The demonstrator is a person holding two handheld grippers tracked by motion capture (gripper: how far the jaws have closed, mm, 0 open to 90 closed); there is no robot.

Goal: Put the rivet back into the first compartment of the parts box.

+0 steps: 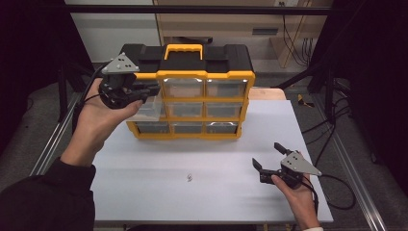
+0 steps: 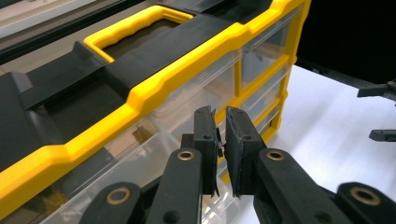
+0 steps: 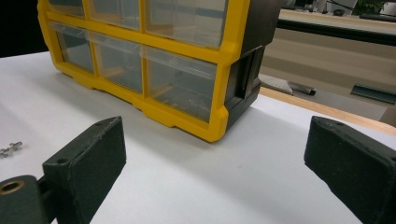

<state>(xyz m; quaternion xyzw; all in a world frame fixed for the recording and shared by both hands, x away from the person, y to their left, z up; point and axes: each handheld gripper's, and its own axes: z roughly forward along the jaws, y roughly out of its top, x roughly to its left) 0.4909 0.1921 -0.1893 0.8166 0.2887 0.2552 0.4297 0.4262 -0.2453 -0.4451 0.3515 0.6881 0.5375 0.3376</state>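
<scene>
1. In the high view, our left gripper [image 1: 153, 91] sits at the upper left of the organiser [image 1: 190, 91], a black and yellow cabinet of clear drawers at the far middle of the white table [image 1: 144, 192]. One drawer [image 1: 149, 109] in the left column, middle row, stands pulled out, and the gripper's tips meet its top front edge. Our right gripper [image 1: 267, 155] rests low on the table at the near right, well apart from the cabinet, jaws spread and empty. A small screw [image 1: 189, 178] lies on the bare table between our hands.

2. In the left gripper view, the left gripper [image 2: 223, 140] has its jaws nearly together, a thin sliver of gap left, right against a clear drawer front [image 2: 140, 163] just under the yellow frame [image 2: 154, 88]. We judge they are pinched on a thin lip of that drawer, though the lip itself is too small to make out. The yellow handle [image 2: 135, 28] runs across the top.

3. In the right gripper view, the right gripper [image 3: 224, 158] is wide open with nothing between the pads; the organiser's near corner [image 3: 219, 126] stands ahead, and small screws [image 3: 10, 148] lie at the left edge.

4. To do this step well, we would keep the pinch firm, move the drawer straight along its rails without twisting, and bring the free gripper in to steady the cabinet if it shifts.
</scene>
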